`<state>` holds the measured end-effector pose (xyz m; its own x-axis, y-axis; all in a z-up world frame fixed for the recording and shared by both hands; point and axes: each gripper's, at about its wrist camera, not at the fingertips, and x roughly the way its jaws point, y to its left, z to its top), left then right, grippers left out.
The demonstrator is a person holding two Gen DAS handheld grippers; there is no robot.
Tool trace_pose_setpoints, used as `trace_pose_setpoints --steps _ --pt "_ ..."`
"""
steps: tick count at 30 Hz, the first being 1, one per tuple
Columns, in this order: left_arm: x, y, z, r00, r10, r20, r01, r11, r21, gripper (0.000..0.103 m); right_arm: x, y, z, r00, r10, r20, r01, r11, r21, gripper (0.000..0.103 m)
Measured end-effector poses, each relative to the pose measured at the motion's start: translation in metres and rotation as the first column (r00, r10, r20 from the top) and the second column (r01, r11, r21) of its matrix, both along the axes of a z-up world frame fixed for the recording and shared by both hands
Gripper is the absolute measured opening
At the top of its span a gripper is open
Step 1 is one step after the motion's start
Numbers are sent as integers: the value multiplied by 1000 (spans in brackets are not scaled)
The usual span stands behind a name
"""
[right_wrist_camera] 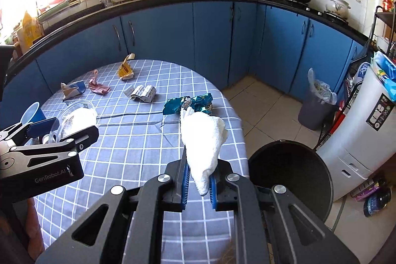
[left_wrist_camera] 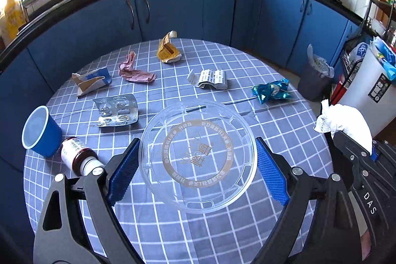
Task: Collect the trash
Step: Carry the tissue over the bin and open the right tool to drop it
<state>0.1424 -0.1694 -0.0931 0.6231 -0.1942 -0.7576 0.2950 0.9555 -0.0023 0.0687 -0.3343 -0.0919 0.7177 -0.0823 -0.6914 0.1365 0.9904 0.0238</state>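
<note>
Mid-collection here: right hand-held gripper (right_wrist_camera: 199, 186) clamped narrow on a crumpled white tissue (right_wrist_camera: 203, 140), left hand-held gripper (left_wrist_camera: 195, 170) spread wide around a clear plastic lid (left_wrist_camera: 198, 157), pads apparently touching its rim, both above the checked tabletop (left_wrist_camera: 284, 140). Probably next: swing over to the black bin (right_wrist_camera: 289, 172) just off the tabletop edge and let go. Lid looks thin, round, gold-printed ring; tissue soft and floppy.

The left gripper (right_wrist_camera: 53, 132) bore "GenRobot.AI" on its side. The right gripper (left_wrist_camera: 371, 152) carried "DAS". The clear lid's (left_wrist_camera: 198, 160) gold ring text was mirrored, seemingly Chinese, unreadable.
</note>
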Motion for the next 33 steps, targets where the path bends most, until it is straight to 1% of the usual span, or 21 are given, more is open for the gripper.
trace_pose_setpoints --steps 5,13,24,33 --pt "-14 -6 9 1000 -15 16 15 1000 -4 88 -13 -4 7 1000 -12 15 12 1000 1 13" --pt "-34 -28 18 997 -63 41 62 998 7 88 -29 -22 13 998 -47 32 47 999 8 13" --pt "-47 -68 19 991 -127 51 126 992 30 88 -42 -57 11 993 -114 36 114 993 5 13" --pt "-50 -97 15 986 -163 46 160 986 52 88 -45 -92 6 984 -179 28 178 984 28 13"
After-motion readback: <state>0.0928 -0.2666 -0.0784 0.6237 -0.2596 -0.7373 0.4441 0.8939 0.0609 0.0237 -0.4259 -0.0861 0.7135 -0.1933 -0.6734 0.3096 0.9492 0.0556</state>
